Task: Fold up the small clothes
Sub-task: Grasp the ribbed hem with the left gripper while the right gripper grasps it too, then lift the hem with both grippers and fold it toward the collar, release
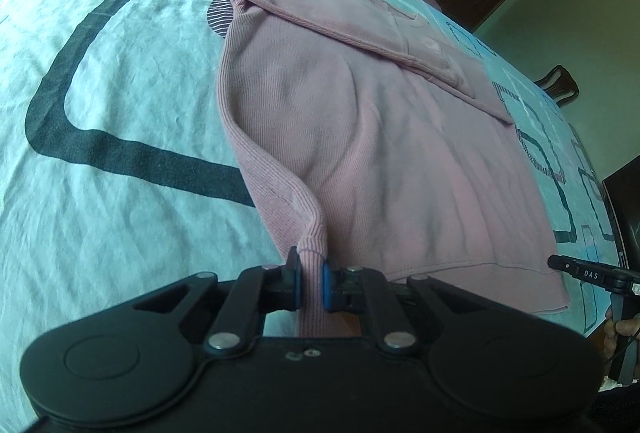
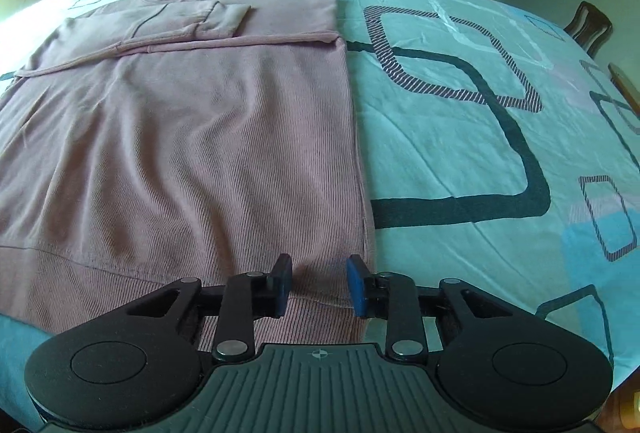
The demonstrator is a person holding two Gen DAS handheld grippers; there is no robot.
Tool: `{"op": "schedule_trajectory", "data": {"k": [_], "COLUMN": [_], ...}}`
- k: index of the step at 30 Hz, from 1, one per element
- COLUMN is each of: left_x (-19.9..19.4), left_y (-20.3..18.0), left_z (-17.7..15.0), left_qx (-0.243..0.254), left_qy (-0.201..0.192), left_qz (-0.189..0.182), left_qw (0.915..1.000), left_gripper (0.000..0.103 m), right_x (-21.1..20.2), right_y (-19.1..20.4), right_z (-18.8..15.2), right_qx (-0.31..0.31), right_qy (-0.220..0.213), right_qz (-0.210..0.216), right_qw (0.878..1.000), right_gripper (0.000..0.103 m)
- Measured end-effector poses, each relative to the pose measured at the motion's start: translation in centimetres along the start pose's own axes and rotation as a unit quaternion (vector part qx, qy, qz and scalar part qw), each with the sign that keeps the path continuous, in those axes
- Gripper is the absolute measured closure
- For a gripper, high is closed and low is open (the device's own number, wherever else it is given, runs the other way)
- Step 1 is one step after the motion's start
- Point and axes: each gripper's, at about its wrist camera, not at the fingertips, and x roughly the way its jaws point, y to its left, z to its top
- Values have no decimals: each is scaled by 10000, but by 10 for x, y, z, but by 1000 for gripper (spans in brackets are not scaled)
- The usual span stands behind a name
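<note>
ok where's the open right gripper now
In the right wrist view, the right gripper hovers open over the pink ribbed sweater's bottom right corner, beside the teal patterned sheet.

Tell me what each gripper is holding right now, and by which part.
The left gripper is shut on the pink sweater, pinching its near left hem corner. The right gripper is open, holding nothing.

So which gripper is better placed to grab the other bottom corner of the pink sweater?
Right. The right gripper is open, its fingers straddling the pink sweater hem near its right corner. The left gripper is already shut on the opposite hem corner.
</note>
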Motion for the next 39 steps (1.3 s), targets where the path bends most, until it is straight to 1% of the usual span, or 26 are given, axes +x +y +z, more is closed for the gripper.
{"op": "schedule_trajectory", "data": {"k": [3,6,10,14,16,17,18,19,21,22,24,29,32,33,36,39], "left_x": [3,5,6,5,5,4,3,2,-1,-2,-5,-11,-10,-9,-2,10], "left_y": [4,6,5,6,6,6,6,5,5,4,1,-9,-14,-16,-22,-29], "left_z": [-2,-4,-4,-4,-4,-3,-3,-3,0,2,9,39,65,75,104,131], "left_qx": [-42,-88,-107,-109,-116,-105,-100,-108,-137,-156,-180,-161,-235,-258,-303,-240], "left_qy": [120,126,135,118,74,60,39,-3,-69,-112,-216,-555,-790,-862,-1062,-1191], "left_qz": [27,17,-2,-34,-76,-83,-90,-108,-179,-220,-333,-643,-863,-919,-1077,-1097], "left_qw": [9999,9999,9999,9999,9999,9999,9999,9999,9997,9996,9990,9963,9929,9917,9880,9865], "left_gripper": [92,92,88,88,91,91,91,92,92,92,94,94,94,94,94,94], "right_x": [4,6,9,11,11,11,11,9,7,4,-2,-16,-22,-22,-20,-9], "right_y": [-1,3,6,7,7,7,6,7,5,4,1,-1,1,1,-2,-1], "right_z": [-1,-2,-2,0,2,2,3,4,7,9,16,44,69,79,112,141], "right_qx": [40,30,-12,-17,-23,-12,2,4,76,149,298,513,507,521,604,486], "right_qy": [73,134,208,328,376,397,420,422,396,365,249,-138,-414,-496,-725,-827], "right_qz": [-4,-15,-49,-2,45,92,155,178,300,393,593,907,1009,1045,1155,1056], "right_qw": [10000,9999,9998,9995,9993,9992,9990,9990,9987,9984,9975,9945,9927,9919,9888,9898], "right_gripper": [73,73,73,73,74,82,87,88,93,94,94,94,95,103,103,103]}}
